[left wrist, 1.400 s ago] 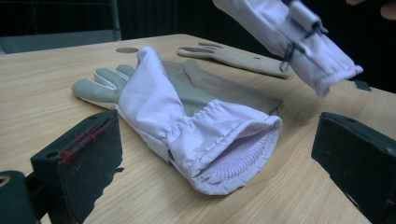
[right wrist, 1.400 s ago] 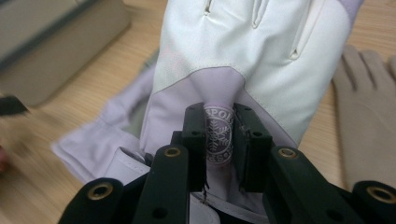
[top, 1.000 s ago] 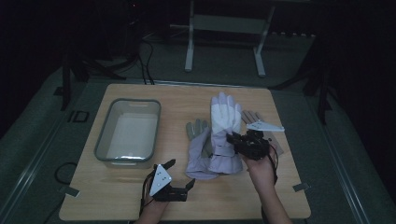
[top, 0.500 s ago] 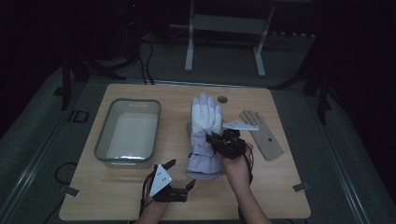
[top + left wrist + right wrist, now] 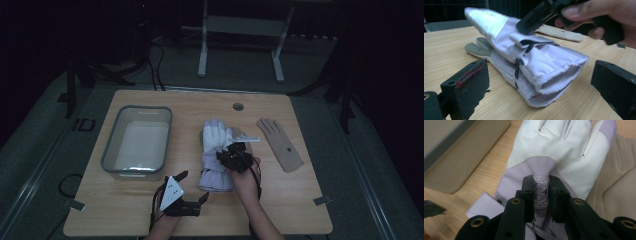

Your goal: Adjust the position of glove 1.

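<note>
A lavender and white padded glove (image 5: 216,140) lies back up on a second glove, whose grey fingers (image 5: 477,47) stick out beneath it. My right gripper (image 5: 231,156) is over the wrist of the upper glove (image 5: 554,147), shut on its lavender strap tab (image 5: 541,195), which bears a snowflake print. Near the table's front edge my left gripper (image 5: 192,186) stands open. It points at the two stacked cuffs (image 5: 549,75), which lie between its jaws without touching them. The right gripper (image 5: 531,23) and the hand holding it show above the gloves.
A grey plastic bin (image 5: 137,142) stands left of the gloves on the wooden table (image 5: 300,210). A flat beige glove (image 5: 280,144) lies to the right. A small round hole (image 5: 238,106) sits near the table's far edge.
My right gripper has carried the lavender glove leftward and down, from beside the grey-fingered glove to on top of it. The left gripper has stayed where it was.
</note>
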`<state>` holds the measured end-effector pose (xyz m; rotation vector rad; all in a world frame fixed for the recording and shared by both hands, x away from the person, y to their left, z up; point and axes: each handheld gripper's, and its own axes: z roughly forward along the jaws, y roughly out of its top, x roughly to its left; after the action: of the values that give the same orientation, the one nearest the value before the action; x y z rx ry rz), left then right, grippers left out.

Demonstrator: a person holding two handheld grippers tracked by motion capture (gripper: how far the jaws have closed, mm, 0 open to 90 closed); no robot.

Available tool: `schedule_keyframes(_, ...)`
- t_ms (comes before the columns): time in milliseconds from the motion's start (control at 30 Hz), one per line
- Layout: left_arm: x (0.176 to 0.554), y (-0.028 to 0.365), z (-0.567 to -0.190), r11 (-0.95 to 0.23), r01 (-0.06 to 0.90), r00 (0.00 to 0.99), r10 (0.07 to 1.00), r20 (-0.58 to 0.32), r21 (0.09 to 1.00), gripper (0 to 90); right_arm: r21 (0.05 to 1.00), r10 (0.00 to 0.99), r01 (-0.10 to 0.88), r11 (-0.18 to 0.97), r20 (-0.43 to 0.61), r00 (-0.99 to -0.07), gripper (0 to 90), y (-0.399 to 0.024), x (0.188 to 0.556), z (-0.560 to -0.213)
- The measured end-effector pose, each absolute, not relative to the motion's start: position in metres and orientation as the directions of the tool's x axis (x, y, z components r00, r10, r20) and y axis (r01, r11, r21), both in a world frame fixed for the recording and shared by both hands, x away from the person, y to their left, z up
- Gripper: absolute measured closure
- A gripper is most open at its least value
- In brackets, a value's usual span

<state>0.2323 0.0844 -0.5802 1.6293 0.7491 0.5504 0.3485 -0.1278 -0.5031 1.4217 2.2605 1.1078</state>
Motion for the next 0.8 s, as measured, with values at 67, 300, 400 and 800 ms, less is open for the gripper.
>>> schedule_keyframes(67,0.233,0.085,-0.580,-0.090,0.175,0.681,0.730,-0.055,0.980,2.0,0.699,0.855,0.670,0.251,0.165,-0.492,75.4,-0.125,0.354,-0.512)
schedule_keyframes(300,0.232,0.084,-0.580,-0.094,0.174,0.678,0.733,-0.050,0.980,2.0,0.695,0.851,0.681,0.230,0.195,-0.487,70.3,-0.131,0.357,-0.518)
schedule_keyframes(400,0.233,0.084,-0.580,-0.091,0.179,0.675,0.736,-0.055,0.980,2.0,0.695,0.855,0.678,0.240,0.179,-0.486,65.3,-0.130,0.358,-0.519)
schedule_keyframes(800,0.235,0.085,-0.580,-0.076,0.204,0.657,0.750,-0.078,0.976,2.0,0.744,0.820,0.628,0.229,0.200,-0.536,44.6,-0.149,0.357,-0.500)
